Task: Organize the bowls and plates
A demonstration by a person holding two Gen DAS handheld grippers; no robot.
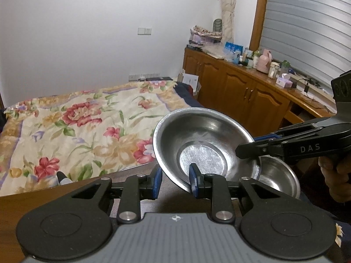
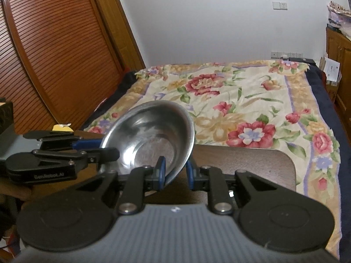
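Above the table [image 2: 252, 160], both my grippers pinch one tilted steel bowl [image 1: 204, 144]: left gripper [image 1: 175, 180] clamps near rim, right gripper [image 2: 174, 171] opposite rim, steadying it for nesting onto second bowl [image 1: 278, 175].

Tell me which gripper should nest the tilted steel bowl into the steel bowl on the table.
Probably right: the right gripper holds the tilted steel bowl by its rim on the side nearest the lower steel bowl; the left gripper sits farther off.

You see a silvery steel bowl [image 1: 204, 140] above a dark brown bench [image 2: 252, 164]; beyond the bench, the bedspread [image 1: 72, 127] shows red flowers on cream.
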